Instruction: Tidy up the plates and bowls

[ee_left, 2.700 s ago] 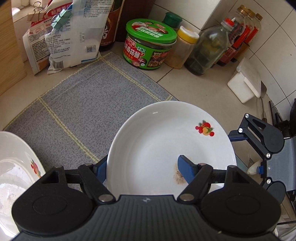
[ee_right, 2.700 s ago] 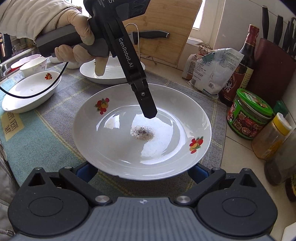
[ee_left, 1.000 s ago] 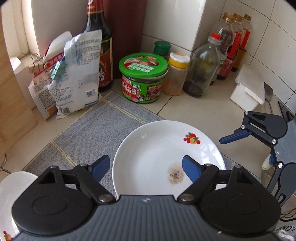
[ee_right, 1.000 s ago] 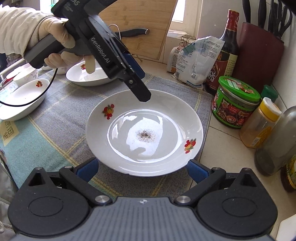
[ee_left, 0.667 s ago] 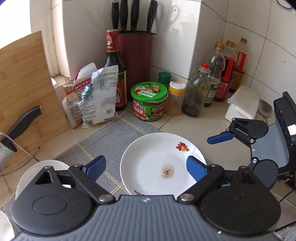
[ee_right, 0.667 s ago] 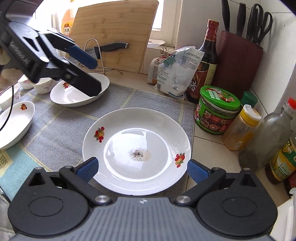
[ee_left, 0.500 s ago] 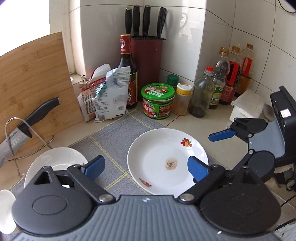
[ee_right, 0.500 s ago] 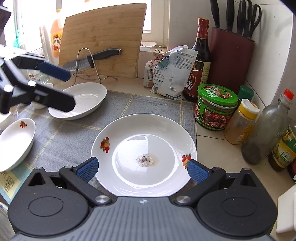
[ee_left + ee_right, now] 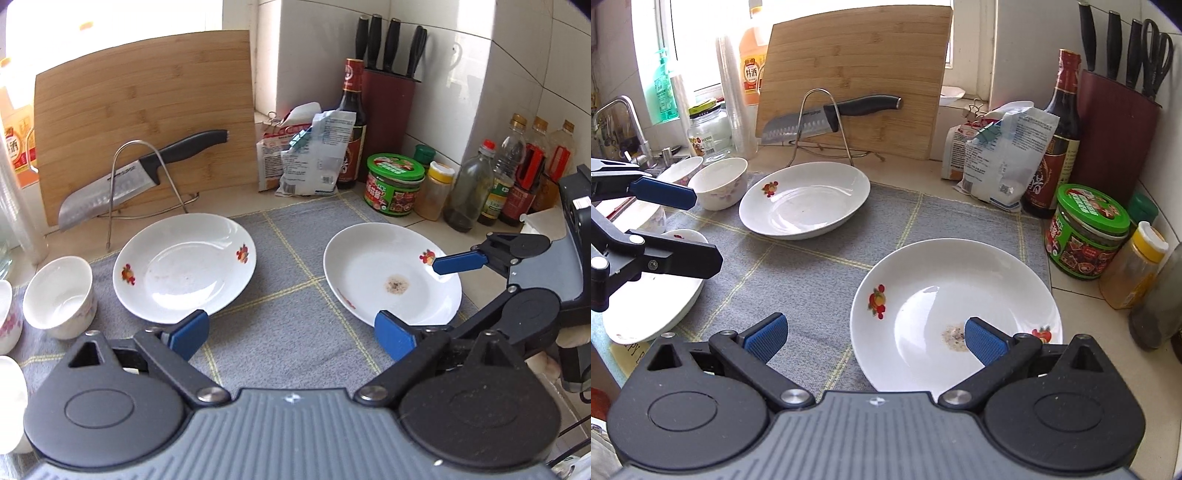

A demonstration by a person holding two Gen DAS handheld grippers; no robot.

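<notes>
Dirty plate [image 9: 955, 314] flat on the grey mat [image 9: 288, 295], right end, just beside the green-lid jar [image 9: 1087, 232]; brown crumb patch mid-well, fruit decals on the rim. Sits free, nothing gripping it. Second plate [image 9: 184, 266] further along the mat near the knife rack [image 9: 147, 184], faint smears inside. Small bowl [image 9: 59, 295] at the mat's left edge beside that plate, more bowls partly cut off at frame edge. Another plate [image 9: 650, 295] low left in the right view, partly under the left tool.

Left tool [image 9: 291, 332]: jaws spread wide, nothing between them, hanging above bare mat between the two plates. Right tool [image 9: 875, 336]: jaws spread, one pad over the dirty plate's well, the other off its rim over the mat, no contact visible (probably hovering, not gripping).

Likely state: plates laid out singly on the mat, none stacked yet. Stacking like with like looks like the remaining work, plates together, bowls together. Mat probably there to stop sliding and cushion the china.

Knife [image 9: 831, 118] parked across the wire rack, board [image 9: 853, 74] leaning on the wall behind, knife block [image 9: 1115, 133] in the corner: all clear of the working area.

Readable writing: little. Chinese print on jar, sauce bottle [image 9: 1056, 147] and orange bottle [image 9: 751, 74]; small print on the white bag [image 9: 1004, 162] too fine to read.
</notes>
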